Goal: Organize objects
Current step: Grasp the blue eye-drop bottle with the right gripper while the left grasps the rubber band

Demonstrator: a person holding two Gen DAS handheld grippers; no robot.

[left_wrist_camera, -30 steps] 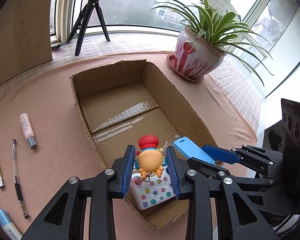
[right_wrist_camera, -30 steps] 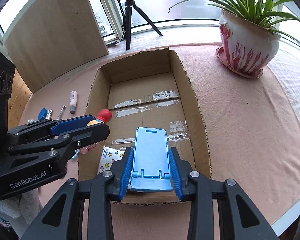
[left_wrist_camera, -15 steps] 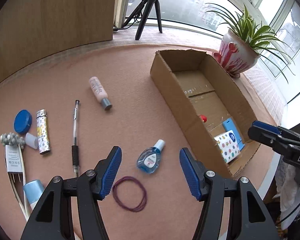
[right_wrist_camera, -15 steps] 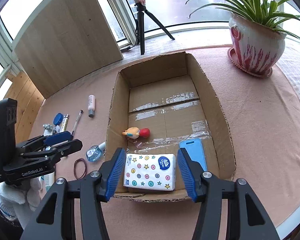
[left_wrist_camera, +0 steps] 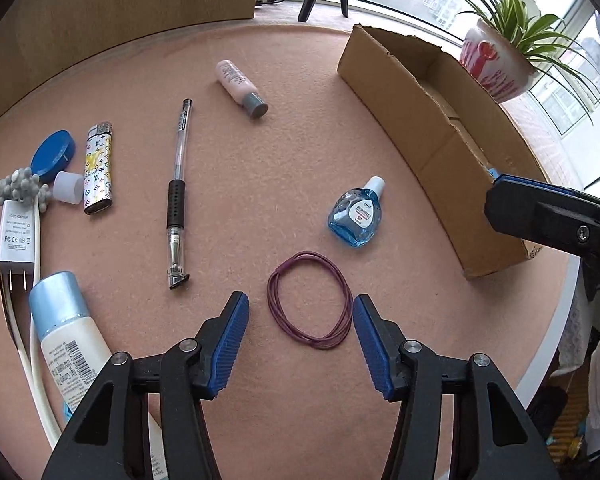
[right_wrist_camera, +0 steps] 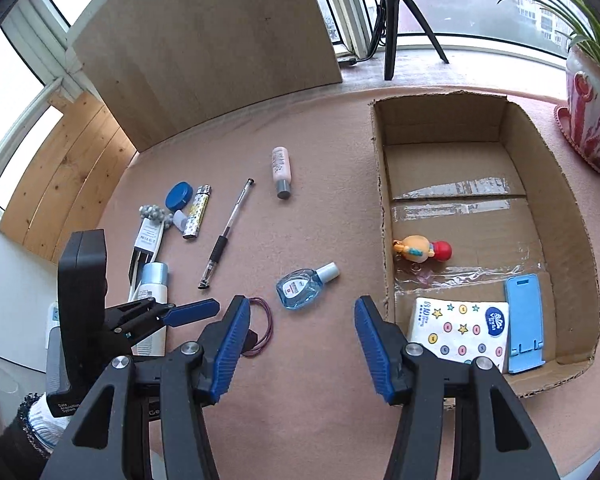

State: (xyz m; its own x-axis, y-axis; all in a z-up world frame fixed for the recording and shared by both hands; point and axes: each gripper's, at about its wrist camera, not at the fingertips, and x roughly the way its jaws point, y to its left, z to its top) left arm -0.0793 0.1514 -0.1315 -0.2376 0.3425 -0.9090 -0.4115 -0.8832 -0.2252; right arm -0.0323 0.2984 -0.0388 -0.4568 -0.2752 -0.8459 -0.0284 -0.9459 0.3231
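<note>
Both my jaws spread, nothing held. My left gripper (left_wrist_camera: 300, 320), which just narrowed slightly, frames the rubber band (left_wrist_camera: 309, 300); my right gripper (right_wrist_camera: 300, 330) eyes the eye-drop bottle (right_wrist_camera: 304, 285). Next: lower, pinch, carry to the box (right_wrist_camera: 380, 184).

Open left tool (left_wrist_camera: 300, 314) above rubber band (left_wrist_camera: 309, 300)

White tube (left_wrist_camera: 66, 344) cut off by left hand-held gripper (left_wrist_camera: 300, 320).

Matt pink felt tablecloth (left_wrist_camera: 300, 152) — rough corrugated cardboard box (right_wrist_camera: 548, 160) (glossy tape inside), clear blue plastic bottle (left_wrist_camera: 356, 216)
</note>
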